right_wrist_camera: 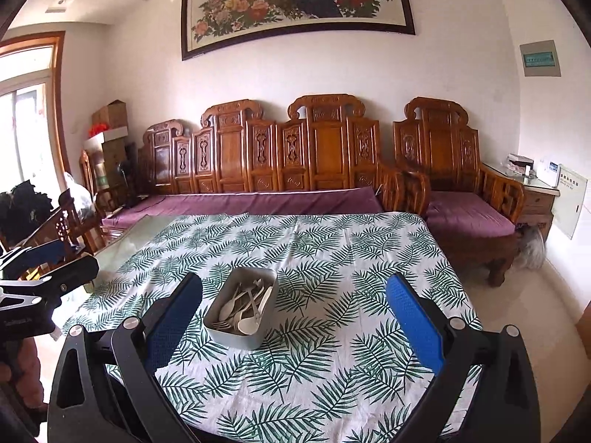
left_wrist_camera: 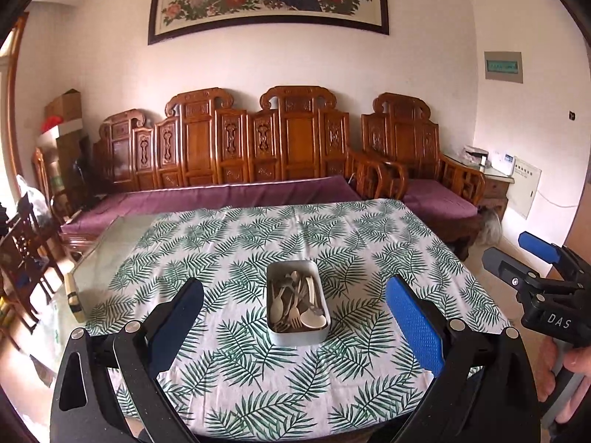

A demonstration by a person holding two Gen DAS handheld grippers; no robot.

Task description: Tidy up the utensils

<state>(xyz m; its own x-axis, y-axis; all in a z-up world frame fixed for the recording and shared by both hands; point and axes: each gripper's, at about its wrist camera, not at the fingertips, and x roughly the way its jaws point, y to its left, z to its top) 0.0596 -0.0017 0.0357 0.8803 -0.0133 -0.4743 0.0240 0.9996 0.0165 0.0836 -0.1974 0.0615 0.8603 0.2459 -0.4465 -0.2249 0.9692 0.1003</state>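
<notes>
Holding both grippers above the near edge of the table (left_wrist_camera: 369, 221), you have the left gripper (left_wrist_camera: 295, 317) spread wide with nothing between its blue pads (left_wrist_camera: 413, 325), and the right gripper (right_wrist_camera: 295, 317) is equally released and empty. The grey tin (left_wrist_camera: 297, 336) sits near the middle of the leaf-print cloth (right_wrist_camera: 332, 350), well ahead of both grippers and touching neither. Pale spoons and forks (left_wrist_camera: 295, 306) lie jumbled inside it, handles crossing. Beyond the far side of the table stands a carved wooden sofa (right_wrist_camera: 295, 155) with purple cushions.
</notes>
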